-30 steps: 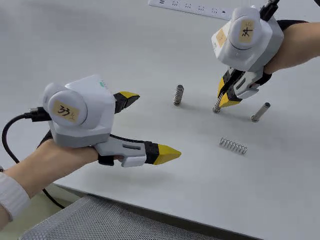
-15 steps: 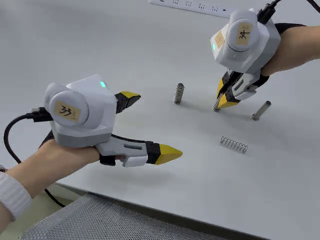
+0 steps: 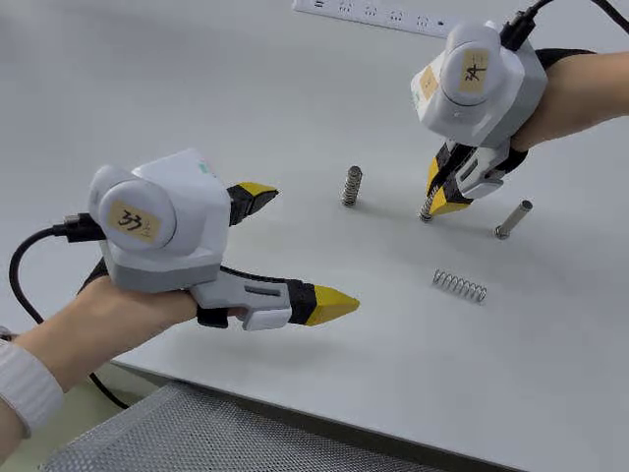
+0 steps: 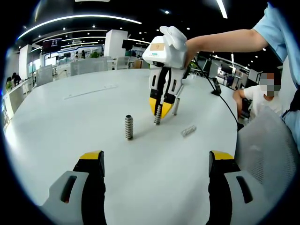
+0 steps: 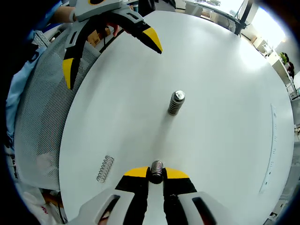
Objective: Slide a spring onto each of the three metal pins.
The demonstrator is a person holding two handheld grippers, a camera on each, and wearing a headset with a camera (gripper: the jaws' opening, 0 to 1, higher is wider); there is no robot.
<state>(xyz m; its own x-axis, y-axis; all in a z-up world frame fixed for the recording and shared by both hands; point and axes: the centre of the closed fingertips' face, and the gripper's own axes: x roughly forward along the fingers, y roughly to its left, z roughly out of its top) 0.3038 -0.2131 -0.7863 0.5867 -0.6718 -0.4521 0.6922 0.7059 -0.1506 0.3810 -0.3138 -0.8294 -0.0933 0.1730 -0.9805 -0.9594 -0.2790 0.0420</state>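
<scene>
An upright pin wearing a spring (image 3: 351, 185) (image 4: 129, 127) (image 5: 176, 102) stands mid-table. To its right, my right gripper (image 3: 436, 203) (image 4: 160, 106) (image 5: 156, 174) points down, shut on a second spring (image 3: 427, 207) (image 4: 158, 115) (image 5: 156, 168) that stands upright on the table around a pin. A bare metal pin (image 3: 512, 219) lies on its side further right. A loose spring (image 3: 459, 285) (image 4: 188, 131) (image 5: 105, 168) lies flat nearer me. My left gripper (image 3: 295, 248) (image 4: 156, 159) hovers open at the near left, holding nothing.
A white power strip (image 3: 373, 14) lies along the far edge of the white table (image 3: 246, 88). A black cable (image 3: 20, 265) trails from my left gripper. A mesh chair seat (image 3: 177, 433) sits below the table's near edge.
The body of my right gripper has shifted slightly up and left while its tips stay on the upright spring. My left gripper has barely moved.
</scene>
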